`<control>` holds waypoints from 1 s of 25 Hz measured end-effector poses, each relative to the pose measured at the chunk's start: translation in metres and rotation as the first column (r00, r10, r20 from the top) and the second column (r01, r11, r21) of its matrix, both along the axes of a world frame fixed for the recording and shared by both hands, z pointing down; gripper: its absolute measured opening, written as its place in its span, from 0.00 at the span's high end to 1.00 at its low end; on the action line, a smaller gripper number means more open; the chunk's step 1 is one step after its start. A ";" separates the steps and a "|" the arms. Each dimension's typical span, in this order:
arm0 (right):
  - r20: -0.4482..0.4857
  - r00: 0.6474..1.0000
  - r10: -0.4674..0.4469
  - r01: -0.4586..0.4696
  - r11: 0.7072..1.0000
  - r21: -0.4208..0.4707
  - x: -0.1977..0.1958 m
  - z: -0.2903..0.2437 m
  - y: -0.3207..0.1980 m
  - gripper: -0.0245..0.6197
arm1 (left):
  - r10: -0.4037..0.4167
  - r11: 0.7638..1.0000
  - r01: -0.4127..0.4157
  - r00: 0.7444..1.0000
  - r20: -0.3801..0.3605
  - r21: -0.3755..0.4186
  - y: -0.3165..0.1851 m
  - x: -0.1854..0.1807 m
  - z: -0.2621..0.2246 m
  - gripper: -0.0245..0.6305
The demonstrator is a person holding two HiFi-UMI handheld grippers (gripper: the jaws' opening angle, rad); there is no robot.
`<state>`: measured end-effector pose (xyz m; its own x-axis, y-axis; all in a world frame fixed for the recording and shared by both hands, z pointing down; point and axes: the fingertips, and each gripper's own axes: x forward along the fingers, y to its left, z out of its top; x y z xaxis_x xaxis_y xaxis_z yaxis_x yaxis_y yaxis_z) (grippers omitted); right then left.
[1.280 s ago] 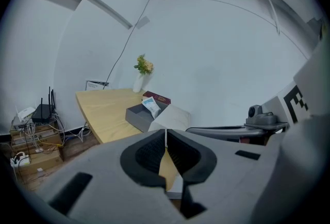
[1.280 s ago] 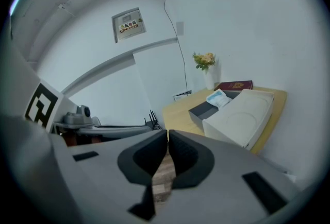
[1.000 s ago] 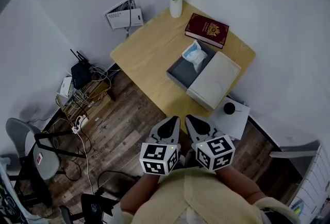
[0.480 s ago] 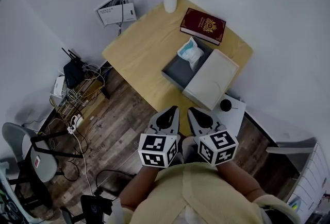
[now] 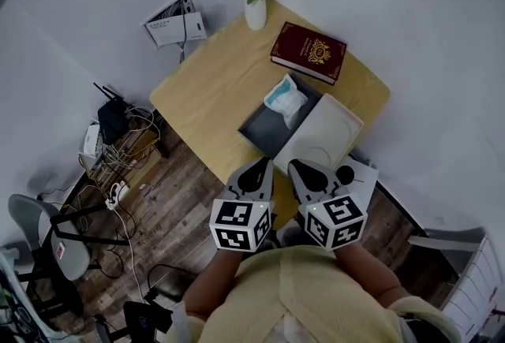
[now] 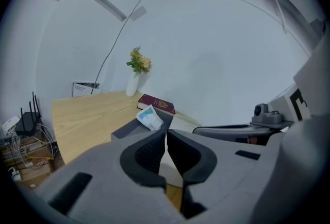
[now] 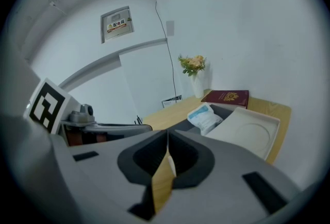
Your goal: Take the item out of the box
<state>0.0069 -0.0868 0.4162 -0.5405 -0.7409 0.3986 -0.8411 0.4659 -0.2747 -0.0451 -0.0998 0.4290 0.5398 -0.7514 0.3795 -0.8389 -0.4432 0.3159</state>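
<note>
It looked like a small home office: a wooden table (image 5: 209, 93) at twelve o'clock bearing a flower vase (image 5: 255, 12) and book (image 5: 308, 52), a router (image 5: 110, 119) amid tangled cables (image 5: 118, 156) at nine, a grey chair (image 5: 31, 233) at eight.

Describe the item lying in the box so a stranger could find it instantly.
On the wooden table sits an open grey box, its white lid alongside. At the box's end nearest the red book lies a crumpled white-and-blue packet, the only soft thing there.
</note>
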 end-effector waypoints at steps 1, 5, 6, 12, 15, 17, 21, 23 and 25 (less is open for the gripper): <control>0.002 1.000 -0.007 0.007 1.000 0.000 0.002 0.000 -0.007 0.91 | 0.001 1.000 -0.001 1.000 0.003 -0.002 -0.006 0.004 0.000 0.92; 0.004 0.999 -0.033 0.033 0.999 0.006 0.011 -0.002 -0.030 0.91 | -0.003 1.000 0.003 1.000 0.013 -0.013 -0.027 0.017 0.004 0.92; 0.005 0.999 -0.037 0.037 0.999 0.006 0.014 -0.001 -0.035 0.91 | -0.007 1.000 0.007 1.000 0.014 -0.016 -0.032 0.020 0.005 0.92; 0.017 0.998 -0.059 0.059 0.998 -0.015 0.027 0.002 -0.061 0.91 | -0.059 0.997 0.060 0.998 0.023 -0.055 -0.060 0.028 0.012 0.92; 0.026 0.997 -0.076 0.077 0.997 -0.026 0.031 0.005 -0.070 0.91 | -0.093 0.992 0.093 0.996 0.008 -0.087 -0.071 0.030 0.018 0.91; 0.027 0.996 -0.085 0.086 0.996 -0.028 0.033 0.007 -0.076 0.91 | -0.113 0.990 0.113 0.994 -0.005 -0.091 -0.079 0.030 0.018 0.92; 0.041 0.993 -0.108 0.110 0.993 -0.041 0.035 0.011 -0.086 0.91 | -0.143 0.983 0.140 0.989 -0.020 -0.119 -0.092 0.033 0.022 0.91; 0.048 0.992 -0.117 0.119 0.992 -0.042 0.037 0.011 -0.091 0.91 | -0.169 0.974 0.159 0.985 -0.047 -0.159 -0.098 0.035 0.027 0.91; 0.049 0.991 -0.125 0.127 0.991 -0.037 0.039 0.010 -0.096 0.91 | -0.207 0.961 0.188 0.975 -0.076 -0.204 -0.106 0.034 0.032 0.91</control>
<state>0.0459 -0.1831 0.4266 -0.6473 -0.6496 0.3988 -0.7622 0.5550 -0.3332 -0.0107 -0.2055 0.4612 0.4288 -0.7638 0.4824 -0.8652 -0.1937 0.4624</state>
